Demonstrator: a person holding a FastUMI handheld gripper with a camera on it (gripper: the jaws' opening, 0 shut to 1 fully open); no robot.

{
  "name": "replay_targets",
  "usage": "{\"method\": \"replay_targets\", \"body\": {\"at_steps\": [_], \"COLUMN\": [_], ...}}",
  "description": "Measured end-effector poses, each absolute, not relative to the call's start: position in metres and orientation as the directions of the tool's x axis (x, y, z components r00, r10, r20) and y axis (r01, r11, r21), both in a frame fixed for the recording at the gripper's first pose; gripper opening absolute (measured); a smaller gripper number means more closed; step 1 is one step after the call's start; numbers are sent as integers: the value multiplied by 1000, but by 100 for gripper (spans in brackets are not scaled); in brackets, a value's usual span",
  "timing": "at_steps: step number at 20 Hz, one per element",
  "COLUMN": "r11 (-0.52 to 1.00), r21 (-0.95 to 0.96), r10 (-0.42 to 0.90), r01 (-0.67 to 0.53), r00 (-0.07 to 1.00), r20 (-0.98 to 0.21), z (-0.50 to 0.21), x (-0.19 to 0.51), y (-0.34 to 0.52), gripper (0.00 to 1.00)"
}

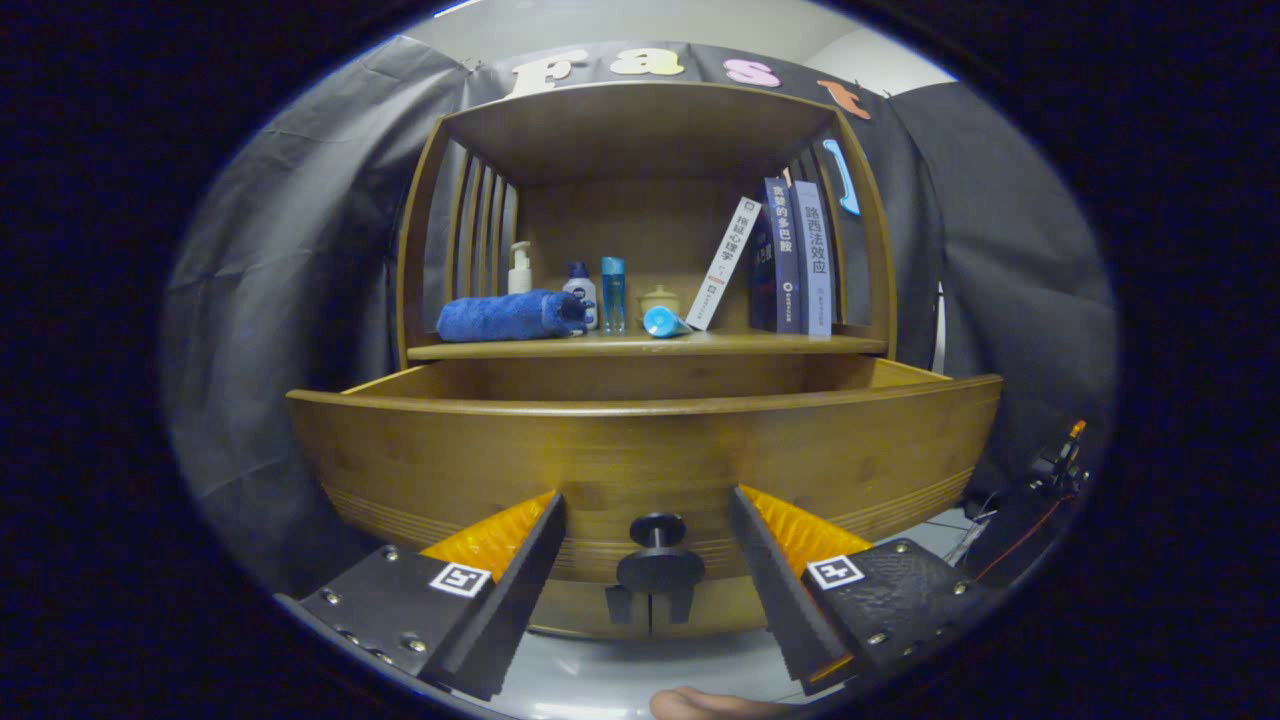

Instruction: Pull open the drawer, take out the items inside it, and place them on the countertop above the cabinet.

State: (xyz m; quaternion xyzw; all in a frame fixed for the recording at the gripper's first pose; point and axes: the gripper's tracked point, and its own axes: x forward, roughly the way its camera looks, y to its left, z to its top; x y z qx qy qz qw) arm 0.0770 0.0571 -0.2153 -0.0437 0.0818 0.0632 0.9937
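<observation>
Blue book spine (814, 258) — "路西法效应"

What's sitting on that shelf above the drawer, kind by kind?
Books: 3, white, two dark
Bottles: 3
Blue towel: 1
Small jar: 1
Blue tube: 1
Total: 9

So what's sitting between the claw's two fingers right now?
In the gripper view, the drawer's dark round knob sits in the gap between the open claw fingers, neither touching it. Behind it is the pulled-out drawer front.
</observation>
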Motion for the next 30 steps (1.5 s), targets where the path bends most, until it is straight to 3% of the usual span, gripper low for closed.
{"method": "replay_targets", "body": {"at_steps": [17,30], "r11": [984,986], "r21": [-133,-128], "r10": [100,81], "r01": [-121,-106], "r00": [983,979], "r20": [-153,-187], "z": [-224,-213], "x": [191,202], "y": [76,73], "gripper": [100,98]}}
